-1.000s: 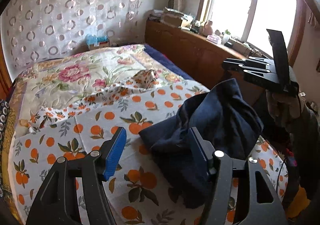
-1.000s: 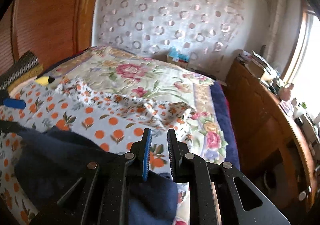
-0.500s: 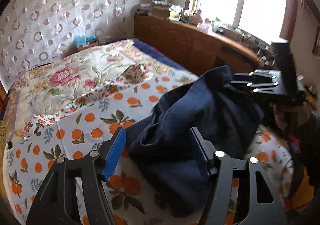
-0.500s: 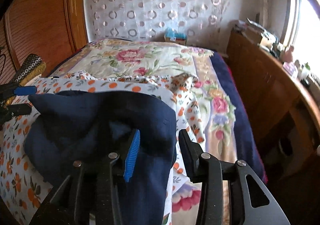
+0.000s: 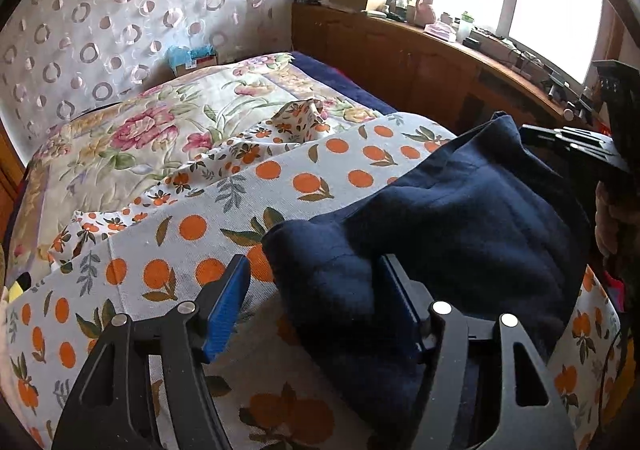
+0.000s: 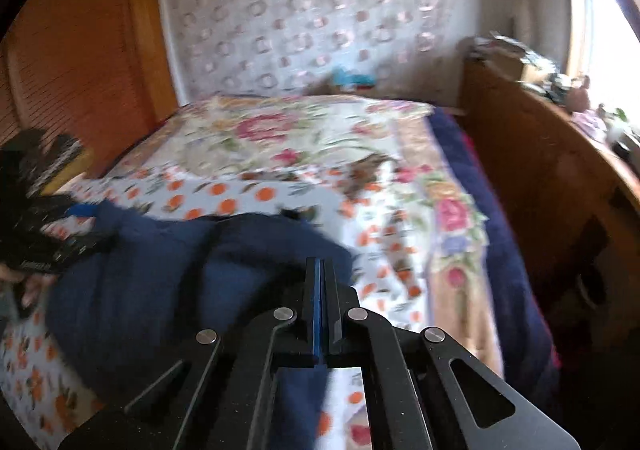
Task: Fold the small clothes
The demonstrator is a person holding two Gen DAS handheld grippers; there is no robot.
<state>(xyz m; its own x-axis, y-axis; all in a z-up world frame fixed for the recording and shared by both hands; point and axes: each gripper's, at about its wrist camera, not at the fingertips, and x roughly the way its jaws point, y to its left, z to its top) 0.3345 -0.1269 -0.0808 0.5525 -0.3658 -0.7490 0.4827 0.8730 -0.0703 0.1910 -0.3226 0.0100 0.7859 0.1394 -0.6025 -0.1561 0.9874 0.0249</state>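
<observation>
Now: left gripper (image 5: 316, 290) opening around soft navy garment (image 5: 460, 217); right gripper (image 6: 320, 278) clamped closed, grip unclear.

A bed (image 5: 344, 89) carries a floral quilt (image 5: 132, 137). Over its near part lies a white sheet (image 5: 248, 209) printed with oranges, rumpled at its far edge. A navy garment (image 5: 460, 226) lies heaped on the sheet.

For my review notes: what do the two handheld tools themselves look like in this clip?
Both match: the left tool and right tool have matte black angular frames with triangular cut-outs, round silver pivot pins, and two flat fingers faced with ribbed blue pads. No cables or sleeves are clearly visible.
</observation>
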